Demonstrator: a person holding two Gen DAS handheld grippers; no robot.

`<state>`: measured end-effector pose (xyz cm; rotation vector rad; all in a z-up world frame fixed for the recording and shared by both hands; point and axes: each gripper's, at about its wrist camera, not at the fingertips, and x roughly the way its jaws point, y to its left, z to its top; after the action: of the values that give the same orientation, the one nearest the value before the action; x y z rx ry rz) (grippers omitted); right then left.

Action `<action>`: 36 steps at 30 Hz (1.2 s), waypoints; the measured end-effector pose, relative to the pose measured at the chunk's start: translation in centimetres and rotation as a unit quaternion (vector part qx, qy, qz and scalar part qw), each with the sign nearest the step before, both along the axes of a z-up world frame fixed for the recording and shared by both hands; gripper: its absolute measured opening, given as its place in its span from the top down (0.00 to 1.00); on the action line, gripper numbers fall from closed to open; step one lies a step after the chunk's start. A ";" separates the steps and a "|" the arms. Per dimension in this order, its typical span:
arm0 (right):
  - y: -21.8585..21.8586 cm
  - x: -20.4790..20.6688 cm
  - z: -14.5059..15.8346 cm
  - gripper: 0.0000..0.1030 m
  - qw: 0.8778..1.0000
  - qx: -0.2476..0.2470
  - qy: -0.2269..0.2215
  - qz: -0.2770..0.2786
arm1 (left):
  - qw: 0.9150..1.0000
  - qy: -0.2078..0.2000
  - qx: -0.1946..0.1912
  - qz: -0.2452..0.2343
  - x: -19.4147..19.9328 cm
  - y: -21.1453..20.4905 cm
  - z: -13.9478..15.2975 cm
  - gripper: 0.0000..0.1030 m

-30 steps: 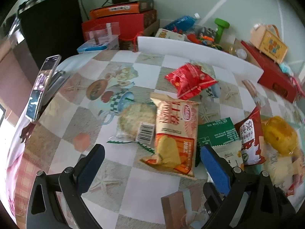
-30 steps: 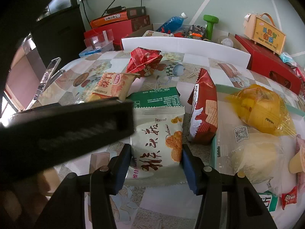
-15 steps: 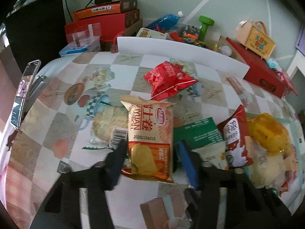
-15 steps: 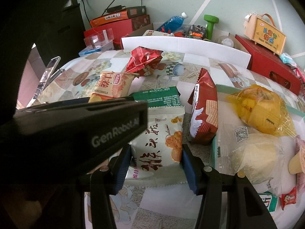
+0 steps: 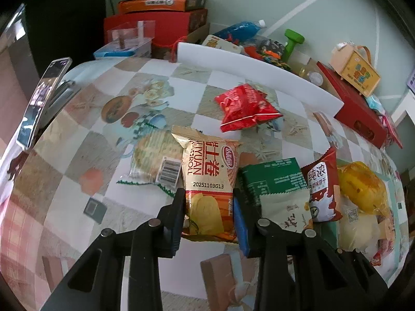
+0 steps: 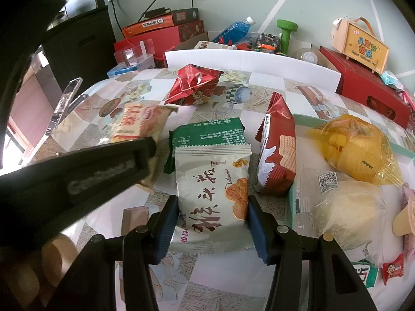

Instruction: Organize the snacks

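Left gripper (image 5: pixel 209 216) jaws just closed onto lower end of gold-orange foil egg-roll packet (image 5: pixel 208 181), long axis running away toward worktop's far edge; right gripper (image 6: pixel 212 226) jaws clamp white crinkle-edged chip bag (image 6: pixel 211 189).

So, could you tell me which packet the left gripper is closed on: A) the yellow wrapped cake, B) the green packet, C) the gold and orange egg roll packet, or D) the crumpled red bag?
C: the left gripper has its blue pads pressed on both sides of the gold and orange egg roll packet.
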<state>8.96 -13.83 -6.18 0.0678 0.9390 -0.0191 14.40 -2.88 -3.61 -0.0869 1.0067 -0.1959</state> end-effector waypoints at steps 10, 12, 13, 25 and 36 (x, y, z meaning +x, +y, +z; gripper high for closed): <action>-0.2 -0.2 0.3 0.46 1.000 0.006 0.000 -0.003 | 1.000 -0.002 -0.002 0.013 -1.2 1.2 0.6 0.66; -0.4 -0.3 0.7 0.46 1.000 0.008 -0.008 -0.007 | 1.000 -0.003 -0.004 0.014 -1.3 1.2 0.7 0.66; -0.4 -0.4 1.0 0.47 1.000 0.010 -0.012 -0.007 | 1.000 -0.005 -0.004 0.014 -1.3 1.2 0.8 0.66; -1.0 -2.0 5.1 0.47 0.997 0.011 -0.078 -0.021 | 0.999 -0.041 -0.020 0.013 -2.4 1.6 3.7 0.66; -1.4 -3.0 6.7 0.47 0.995 0.008 -0.099 -0.032 | 0.997 -0.071 -0.036 0.008 -3.4 1.6 6.0 0.66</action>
<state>5.91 -15.26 0.56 0.1119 0.7385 -0.0625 10.99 -1.28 2.42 -0.1456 0.8574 -0.2208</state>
